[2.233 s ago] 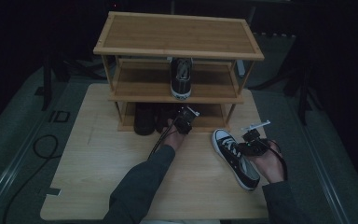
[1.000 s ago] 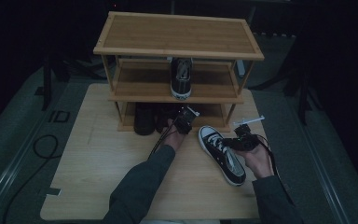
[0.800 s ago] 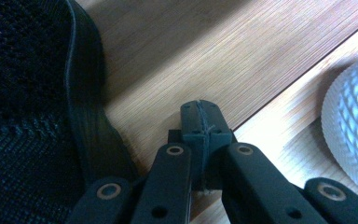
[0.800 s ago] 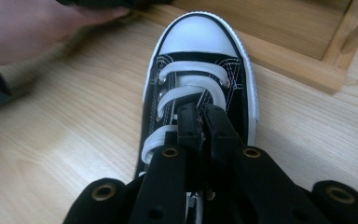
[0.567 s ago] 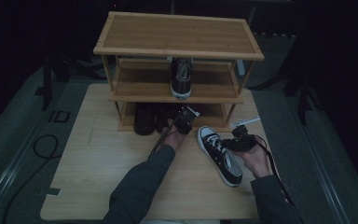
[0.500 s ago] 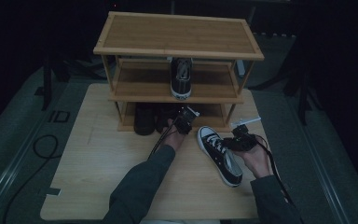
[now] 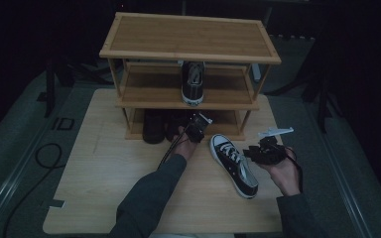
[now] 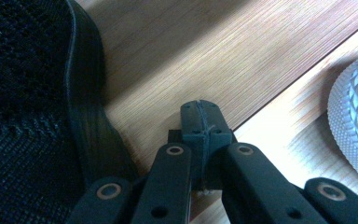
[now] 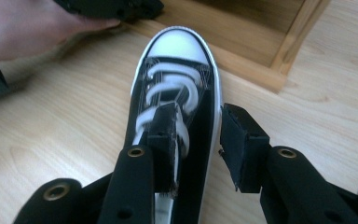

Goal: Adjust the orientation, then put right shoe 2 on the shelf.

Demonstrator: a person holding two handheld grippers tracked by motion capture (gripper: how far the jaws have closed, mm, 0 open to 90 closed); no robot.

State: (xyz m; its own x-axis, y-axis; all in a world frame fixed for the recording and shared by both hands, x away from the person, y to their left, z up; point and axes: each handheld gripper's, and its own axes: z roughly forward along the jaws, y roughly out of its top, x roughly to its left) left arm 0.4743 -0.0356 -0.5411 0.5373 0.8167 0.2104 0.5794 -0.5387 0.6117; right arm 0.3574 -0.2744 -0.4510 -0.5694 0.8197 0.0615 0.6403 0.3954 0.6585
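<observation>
Black sneakers: one (image 7: pixel 192 83) shelved, one (image 7: pixel 234 163) between the right gripper's (image 9: pixel 198 140) just-parted fingers; left gripper (image 8: pixel 199 122) closed, empty.

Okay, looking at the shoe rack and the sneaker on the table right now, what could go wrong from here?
1. The right gripper has just been opening, its jaws astride the sneaker's side wall without pressing. Pulling away carelessly might snag the white laces.
2. The sneaker lies angled on the table, toe toward the rack. Pushed as is, it may catch the rack's front post.
3. The shut left gripper sits beside a dark shoe on the bottom shelf and might nudge it.
</observation>
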